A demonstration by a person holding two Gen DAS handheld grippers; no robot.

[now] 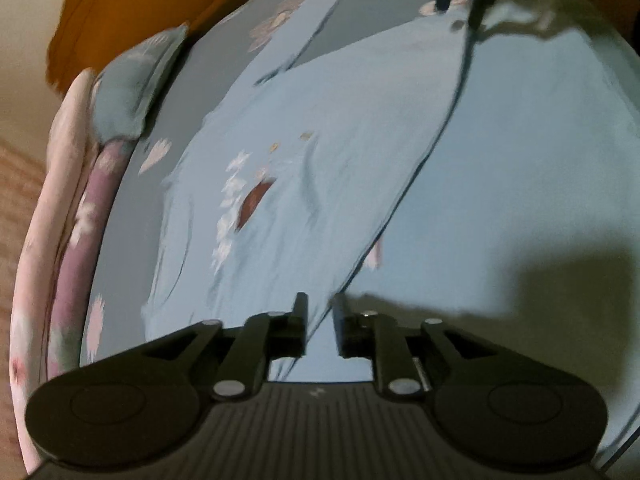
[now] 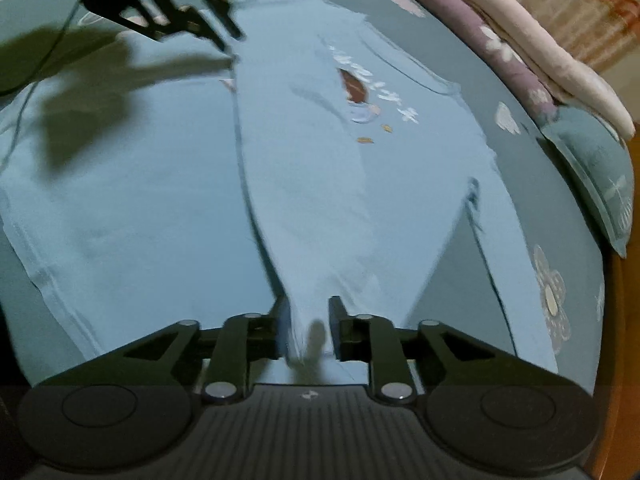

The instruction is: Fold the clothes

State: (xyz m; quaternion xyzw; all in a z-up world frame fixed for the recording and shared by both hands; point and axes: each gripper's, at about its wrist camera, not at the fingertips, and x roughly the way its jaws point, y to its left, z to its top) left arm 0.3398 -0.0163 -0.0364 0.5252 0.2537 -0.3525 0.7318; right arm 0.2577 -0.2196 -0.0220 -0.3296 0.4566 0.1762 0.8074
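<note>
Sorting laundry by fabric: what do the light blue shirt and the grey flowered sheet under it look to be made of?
Light blue shirt: seemingly soft matte cotton knit; it drapes limply, with a stitched hem. Grey flowered sheet: smooth woven cloth with printed flowers, probably cotton or a blend; blur leaves this open.

Left gripper (image 1: 320,314) is seen pitched down, jaws parted by a narrow gap, pads not pressed on anything. Right gripper (image 2: 306,320) is pitched down more steeply, jaws slightly apart with a fabric fold loose between them. In the left wrist view the right gripper appears at 1 o'clock.
</note>
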